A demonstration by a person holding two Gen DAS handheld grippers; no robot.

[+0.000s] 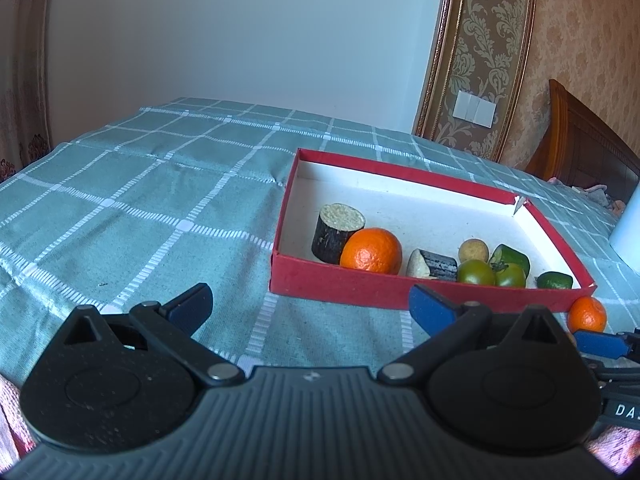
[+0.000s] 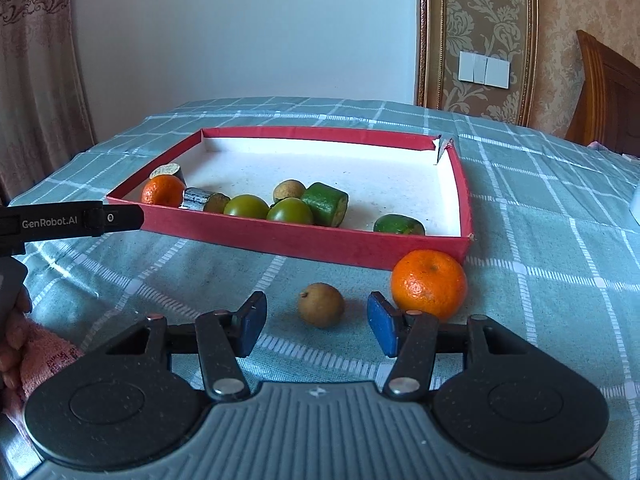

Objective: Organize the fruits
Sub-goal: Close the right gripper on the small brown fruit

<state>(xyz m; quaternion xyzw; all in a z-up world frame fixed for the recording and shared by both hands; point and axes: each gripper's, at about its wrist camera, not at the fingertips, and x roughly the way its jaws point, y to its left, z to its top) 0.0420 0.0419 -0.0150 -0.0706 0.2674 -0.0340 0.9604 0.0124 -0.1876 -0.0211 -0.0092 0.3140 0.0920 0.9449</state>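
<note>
A red tray (image 1: pixel 332 280) (image 2: pixel 304 242) with a white floor holds an orange (image 1: pixel 372 256) (image 2: pixel 163 191), dark sugarcane pieces (image 1: pixel 336 232), green tomatoes (image 2: pixel 246 206), green pieces (image 2: pixel 326 203) and a small brown fruit (image 2: pixel 289 190). Outside it, on the cloth, lie a second orange (image 2: pixel 429 283) (image 1: pixel 586 314) and a small brown fruit (image 2: pixel 321 305). My right gripper (image 2: pixel 316 326) is open, its fingers either side of that brown fruit, just short of it. My left gripper (image 1: pixel 310 306) is open and empty in front of the tray's near left corner.
A teal checked tablecloth (image 1: pixel 140 208) covers the table. A white object (image 1: pixel 628 232) stands at the right of the tray. A wooden headboard (image 2: pixel 608 88) and wall are behind. The left gripper's body (image 2: pixel 72 220) reaches in from the left.
</note>
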